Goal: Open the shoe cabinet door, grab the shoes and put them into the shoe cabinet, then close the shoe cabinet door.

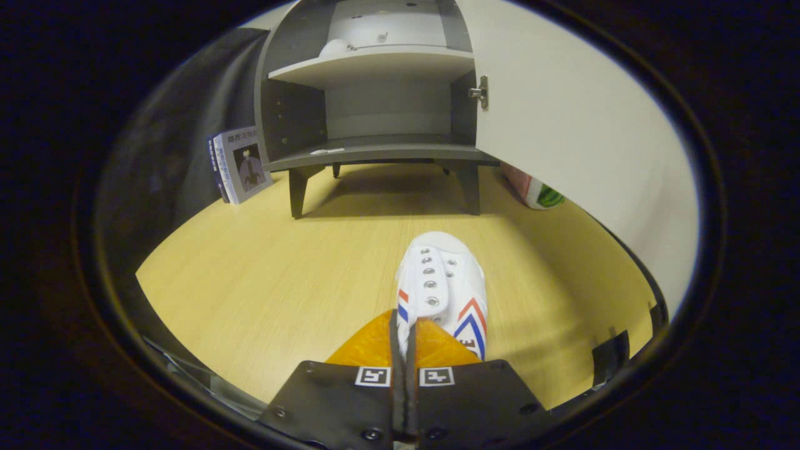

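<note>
My gripper (405, 334) is shut on the edge of a white shoe (445, 281) with red and blue stripes, whose toe points ahead toward the cabinet. The shoe's side wall is pinched between both fingers, and it hangs just above the wooden floor (250, 275). Beyond it stands the grey shoe cabinet (369, 150) on short legs, its white door (562, 125) swung wide open to the right. The lower shelf looks bare. Another white shoe (337, 47) rests on the upper shelf.
A book or box (240, 164) leans against the cabinet's left side. A red, white and green object (536, 190) peeks out from behind the open door. The dark booth wall (187, 125) closes off the left.
</note>
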Motion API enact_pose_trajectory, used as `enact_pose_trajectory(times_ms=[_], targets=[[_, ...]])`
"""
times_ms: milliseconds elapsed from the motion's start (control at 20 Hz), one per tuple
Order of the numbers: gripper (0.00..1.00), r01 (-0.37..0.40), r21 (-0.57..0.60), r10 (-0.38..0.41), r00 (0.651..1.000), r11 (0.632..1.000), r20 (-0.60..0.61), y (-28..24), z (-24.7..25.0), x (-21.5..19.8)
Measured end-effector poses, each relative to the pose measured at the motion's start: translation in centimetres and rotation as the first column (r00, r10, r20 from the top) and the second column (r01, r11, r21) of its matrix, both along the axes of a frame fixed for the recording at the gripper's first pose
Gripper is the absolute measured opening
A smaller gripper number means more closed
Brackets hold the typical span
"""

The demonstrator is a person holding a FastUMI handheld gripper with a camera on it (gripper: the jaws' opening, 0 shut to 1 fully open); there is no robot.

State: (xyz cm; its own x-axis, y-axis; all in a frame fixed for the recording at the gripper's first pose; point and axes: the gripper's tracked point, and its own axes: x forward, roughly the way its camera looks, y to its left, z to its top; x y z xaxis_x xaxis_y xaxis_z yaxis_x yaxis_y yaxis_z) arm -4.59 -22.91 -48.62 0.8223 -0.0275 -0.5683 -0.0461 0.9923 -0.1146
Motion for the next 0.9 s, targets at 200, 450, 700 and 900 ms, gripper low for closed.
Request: enact_pose_trajectory(times_ms=[200, 450, 700, 900], targets=[[0.03, 0.034, 0.054, -0.034, 0.999, 0.998, 0.009, 0.2, 1.7, 0.6], [0.02, 0.063, 0.114, -0.064, 0.998, 0.991, 0.009, 0.7, 4.0, 0.5], [0.02, 0.041, 0.137, -0.045, 0.999, 0.99, 0.03, 2.4, 7.5, 0.6], [0.03, 0.013, 0.144, -0.023, 0.997, 0.99, 0.069, 4.2, 11.7, 1.1]])
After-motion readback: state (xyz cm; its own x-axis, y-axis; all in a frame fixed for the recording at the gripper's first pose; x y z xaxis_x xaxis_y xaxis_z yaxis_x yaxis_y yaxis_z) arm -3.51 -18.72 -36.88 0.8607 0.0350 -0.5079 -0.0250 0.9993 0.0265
